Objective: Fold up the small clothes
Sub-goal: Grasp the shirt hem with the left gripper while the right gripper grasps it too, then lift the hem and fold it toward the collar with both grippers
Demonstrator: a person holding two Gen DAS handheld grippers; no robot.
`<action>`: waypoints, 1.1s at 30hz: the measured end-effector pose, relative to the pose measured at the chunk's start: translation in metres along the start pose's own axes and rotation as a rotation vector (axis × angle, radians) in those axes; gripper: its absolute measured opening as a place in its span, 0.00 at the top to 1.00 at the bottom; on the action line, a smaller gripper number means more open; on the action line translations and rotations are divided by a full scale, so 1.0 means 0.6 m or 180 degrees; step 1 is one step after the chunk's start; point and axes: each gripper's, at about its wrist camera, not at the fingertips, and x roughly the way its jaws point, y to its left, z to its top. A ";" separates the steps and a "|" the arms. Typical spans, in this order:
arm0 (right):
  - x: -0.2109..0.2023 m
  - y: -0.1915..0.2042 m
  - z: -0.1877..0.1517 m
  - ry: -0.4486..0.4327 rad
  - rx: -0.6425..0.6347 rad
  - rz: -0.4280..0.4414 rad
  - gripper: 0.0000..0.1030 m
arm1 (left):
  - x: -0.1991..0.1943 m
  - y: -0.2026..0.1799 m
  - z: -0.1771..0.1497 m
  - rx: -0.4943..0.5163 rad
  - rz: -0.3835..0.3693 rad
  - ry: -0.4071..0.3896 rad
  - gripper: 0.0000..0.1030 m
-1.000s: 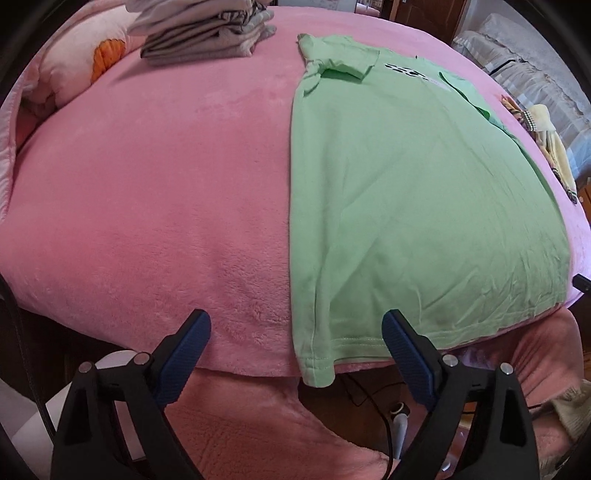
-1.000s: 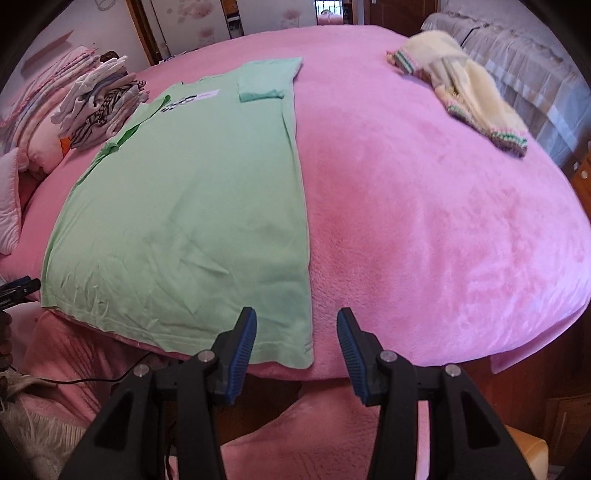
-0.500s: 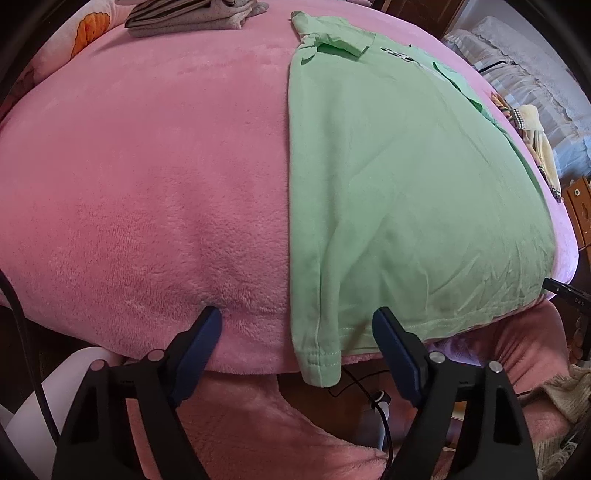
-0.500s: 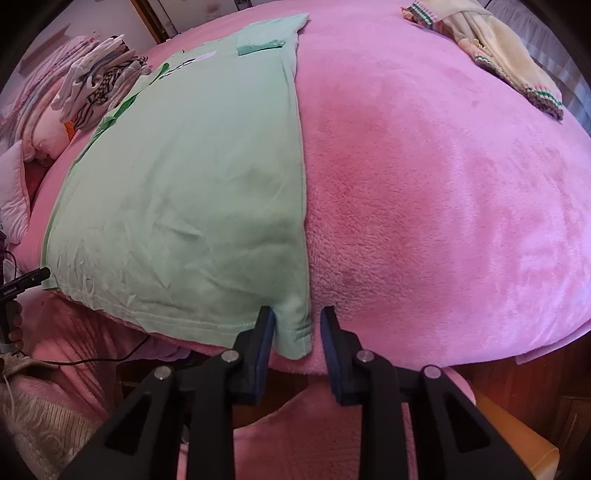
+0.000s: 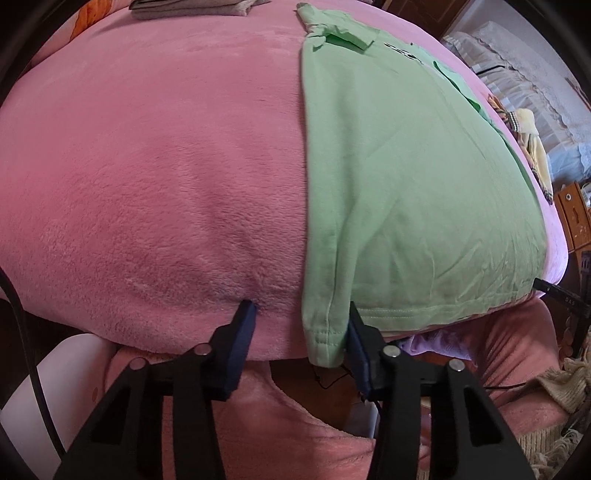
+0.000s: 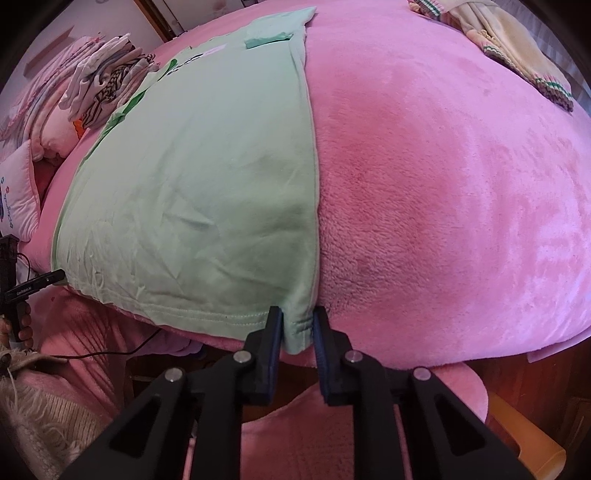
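A light green T-shirt (image 5: pixel 406 184) (image 6: pixel 203 184) lies flat, hem toward me, on a pink fleece blanket (image 5: pixel 147 184) (image 6: pixel 443 184). My left gripper (image 5: pixel 299 306) is at the hem's left corner with its jaws closing. That corner hangs between them against the right pad (image 5: pixel 354 332), while the left pad (image 5: pixel 245 317) presses the blanket a gap away from the cloth. My right gripper (image 6: pixel 296 312) is at the hem's right corner, still closing, and the bunched corner fills the narrow gap with both pads against it.
A stack of folded clothes (image 6: pixel 107 77) (image 5: pixel 192 5) sits at the far left of the bed beside pillows (image 6: pixel 18 192). A yellow knit garment (image 6: pixel 509 48) (image 5: pixel 532 147) lies far right. Below the bed edge are pink bedding, a black cable (image 6: pixel 103 354) and an orange stool (image 6: pixel 524 435).
Both grippers dropped to the shirt's hem corners. The left jaws narrowed from wide around the left corner. The right jaws closed from either side onto the right corner.
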 end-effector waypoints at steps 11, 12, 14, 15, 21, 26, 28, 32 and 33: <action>0.003 0.005 -0.001 0.0033 -0.0056 -0.0005 0.87 | 0.012 -0.017 -0.006 0.0086 -0.0011 0.0185 0.76; 0.003 0.004 -0.002 0.0033 -0.0047 0.0000 0.87 | 0.017 -0.018 -0.002 0.0041 -0.0020 0.0215 0.76; 0.004 0.005 -0.002 0.0029 -0.0030 0.0001 0.87 | 0.020 -0.016 0.001 -0.0019 -0.0043 0.0214 0.76; 0.004 0.005 -0.002 0.0028 -0.0023 0.0003 0.87 | 0.020 -0.018 0.003 -0.0025 -0.0041 0.0215 0.76; 0.005 0.003 -0.001 0.0002 0.0029 0.0066 0.86 | 0.022 -0.026 -0.001 -0.0061 -0.0005 0.0200 0.89; -0.004 0.012 -0.002 -0.0029 -0.0074 0.0102 0.95 | 0.015 -0.040 -0.002 -0.0052 -0.0045 0.0163 0.95; -0.014 0.015 -0.003 -0.0096 -0.0082 0.0124 0.95 | 0.005 -0.041 -0.001 -0.0068 -0.0192 0.0117 0.95; -0.046 0.018 0.005 -0.0274 -0.0058 0.0256 0.95 | -0.019 -0.044 0.008 -0.0172 -0.0459 -0.0017 0.96; -0.058 0.020 0.011 -0.0346 -0.0046 0.0302 0.95 | -0.029 -0.044 0.015 -0.0244 -0.0556 -0.0078 0.96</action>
